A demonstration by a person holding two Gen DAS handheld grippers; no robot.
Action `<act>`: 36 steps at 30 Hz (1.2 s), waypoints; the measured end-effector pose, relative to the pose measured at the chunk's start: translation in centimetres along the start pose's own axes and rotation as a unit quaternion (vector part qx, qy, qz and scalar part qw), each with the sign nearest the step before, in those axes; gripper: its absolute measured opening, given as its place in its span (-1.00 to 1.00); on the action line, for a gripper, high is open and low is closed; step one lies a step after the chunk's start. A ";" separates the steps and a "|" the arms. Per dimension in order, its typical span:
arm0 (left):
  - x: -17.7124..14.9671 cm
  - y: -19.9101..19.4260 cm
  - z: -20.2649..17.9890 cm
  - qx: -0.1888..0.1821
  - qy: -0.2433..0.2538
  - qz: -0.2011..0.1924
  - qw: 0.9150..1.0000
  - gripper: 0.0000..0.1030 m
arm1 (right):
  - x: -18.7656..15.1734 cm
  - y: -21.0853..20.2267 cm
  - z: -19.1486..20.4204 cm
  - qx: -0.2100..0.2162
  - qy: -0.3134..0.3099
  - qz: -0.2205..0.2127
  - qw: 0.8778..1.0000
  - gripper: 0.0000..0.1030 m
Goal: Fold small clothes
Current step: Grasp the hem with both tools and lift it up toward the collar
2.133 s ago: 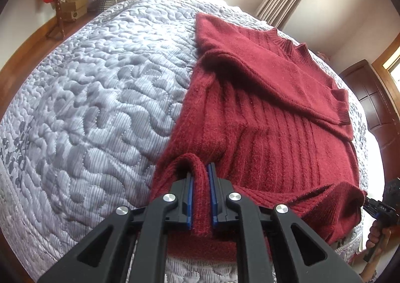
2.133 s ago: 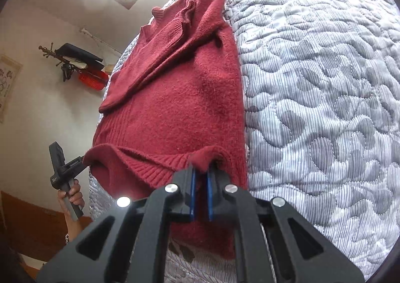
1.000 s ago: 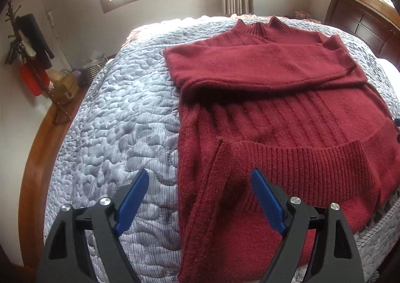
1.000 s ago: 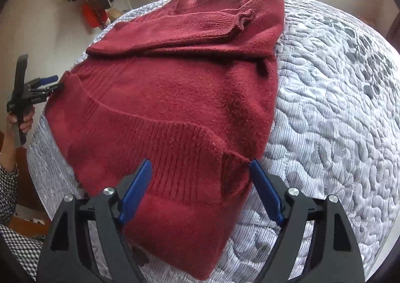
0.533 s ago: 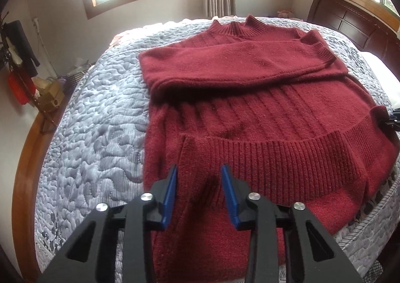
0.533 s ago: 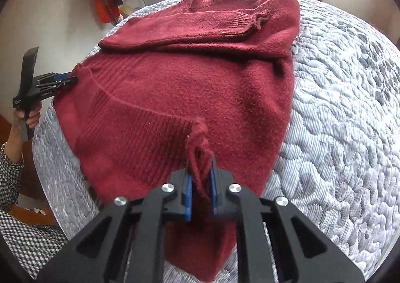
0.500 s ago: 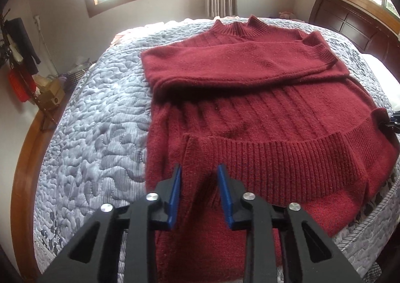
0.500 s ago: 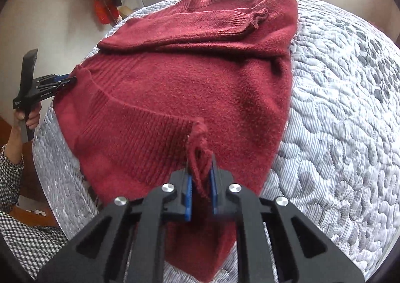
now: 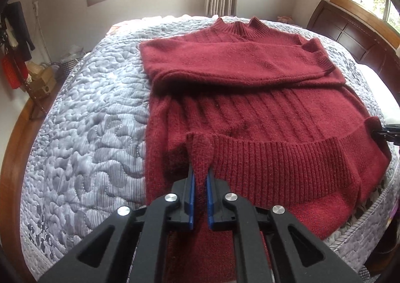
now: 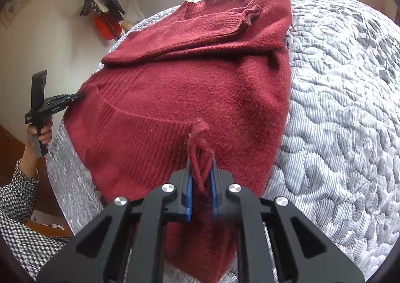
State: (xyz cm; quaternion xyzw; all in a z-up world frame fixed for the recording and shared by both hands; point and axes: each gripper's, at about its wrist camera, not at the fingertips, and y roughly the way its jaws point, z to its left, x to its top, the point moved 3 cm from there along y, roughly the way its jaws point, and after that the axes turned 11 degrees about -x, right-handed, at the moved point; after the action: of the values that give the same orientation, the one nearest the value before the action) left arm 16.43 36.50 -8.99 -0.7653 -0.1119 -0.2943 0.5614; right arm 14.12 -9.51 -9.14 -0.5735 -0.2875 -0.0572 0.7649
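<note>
Since a second ago both claws go from spread to pinched on hem corners. Left claw [image 9: 199, 178] pinches near-left corner of ribbed hem, fabric tented up. Right claw [image 10: 200, 178] pinches opposite hem corner. Red sweater [image 9: 250, 107] flat on bed [image 9: 87, 120], sleeves folded across chest, long axis running straight away from claws, collar [image 9: 237, 26] farthest. Likely next: carry hem forward toward collar.

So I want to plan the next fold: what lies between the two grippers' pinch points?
Only the sweater's ribbed hem band, in the left wrist view, running from the left gripper to the right gripper.
</note>
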 end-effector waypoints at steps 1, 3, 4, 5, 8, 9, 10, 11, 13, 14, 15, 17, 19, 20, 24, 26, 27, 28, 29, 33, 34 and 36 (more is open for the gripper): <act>0.0 -0.4 0.0 0.000 -0.001 -0.006 1.000 -0.87 | 0.1 -0.2 0.0 0.004 0.002 -0.005 1.000 -0.81; 0.1 -1.1 0.0 0.003 -0.005 -0.019 1.000 -0.87 | 0.2 -0.8 -0.2 0.012 0.009 -0.013 1.000 -0.81; 0.1 -1.5 0.0 0.001 -0.009 -0.026 1.000 -0.87 | 0.4 -1.1 -0.3 0.018 0.013 -0.017 1.000 -0.81; 0.1 -1.9 0.0 0.001 -0.012 -0.034 0.999 -0.87 | 0.4 -1.4 -0.4 0.023 0.016 -0.023 0.999 -0.81; 0.7 -3.1 0.2 -0.001 -0.026 -0.059 0.998 -0.88 | 1.0 -2.4 -0.5 0.028 0.017 -0.036 0.999 -0.82; 1.1 -3.5 0.3 -0.002 -0.031 -0.068 0.997 -0.88 | 1.2 -2.7 -0.5 0.026 0.016 -0.040 0.999 -0.82; 1.4 -3.8 0.4 -0.002 -0.035 -0.075 0.997 -0.87 | 1.5 -2.9 -0.5 0.024 0.015 -0.043 0.999 -0.82; 1.8 -4.1 0.4 -0.002 -0.040 -0.083 0.996 -0.87 | 1.8 -3.1 -0.6 0.022 0.015 -0.046 0.999 -0.82; 2.7 -4.8 0.5 -0.005 -0.049 -0.101 0.994 -0.87 | 2.6 -3.6 -0.7 0.018 0.015 -0.055 0.998 -0.82; 3.3 -5.1 0.6 -0.005 -0.051 -0.109 0.993 -0.87 | 3.2 -4.0 -0.7 0.017 0.016 -0.062 0.998 -0.82; 4.0 -5.3 0.6 -0.003 -0.051 -0.117 0.992 -0.87 | 3.8 -4.3 -0.8 0.016 0.017 -0.069 0.997 -0.82; 5.4 -5.5 0.7 0.003 -0.054 -0.127 0.990 -0.88 | 5.5 -4.9 -1.1 0.014 0.018 -0.084 0.996 -0.82; 7.1 -5.4 1.1 0.006 -0.059 -0.134 0.989 -0.88 | 7.4 -5.3 -1.3 0.008 0.021 -0.094 0.995 -0.82; 7.9 -5.3 1.4 0.008 -0.062 -0.138 0.988 -0.88 | 8.4 -5.3 -1.4 0.005 0.022 -0.097 0.995 -0.82; 11.7 -4.6 2.5 0.016 -0.072 -0.152 0.986 -0.87 | 12.9 -5.0 -2.0 -0.012 0.027 -0.104 0.994 -0.82; 13.7 -3.9 3.3 0.022 -0.081 -0.157 0.984 -0.87 | 15.1 -4.6 -2.5 -0.020 0.032 -0.108 0.993 -0.82; 14.5 -3.5 3.7 0.021 -0.087 -0.158 0.983 -0.87 | 16.1 -4.3 -2.9 -0.022 0.037 -0.109 0.993 -0.82; 15.5 -3.1 4.1 0.021 -0.092 -0.159 0.983 -0.87 | 17.1 -3.9 -3.2 -0.025 0.040 -0.109 0.993 -0.82; 16.3 -2.7 4.5 0.022 -0.097 -0.162 0.982 -0.87 | 18.1 -3.6 -3.5 -0.029 0.043 -0.108 0.993 -0.82; 19.7 -0.7 5.5 0.027 -0.105 -0.161 0.981 -0.87 | 21.6 -1.8 -4.8 -0.044 0.055 -0.101 0.992 -0.82; 20.4 -0.3 5.7 0.030 -0.105 -0.161 0.981 -0.87 | 22.4 -1.4 -5.1 -0.050 0.056 -0.098 0.992 -0.82; 21.7 0.7 5.9 0.038 -0.105 -0.160 0.981 -0.87 | 23.6 -0.6 -5.4 -0.061 0.056 -0.097 0.992 -0.82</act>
State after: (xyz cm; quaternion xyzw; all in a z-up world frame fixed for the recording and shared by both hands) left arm 36.08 38.28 1.77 -0.7425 -0.3024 -0.2939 0.5205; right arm 35.45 -8.92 2.38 -0.5842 -0.2944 -0.1807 0.7344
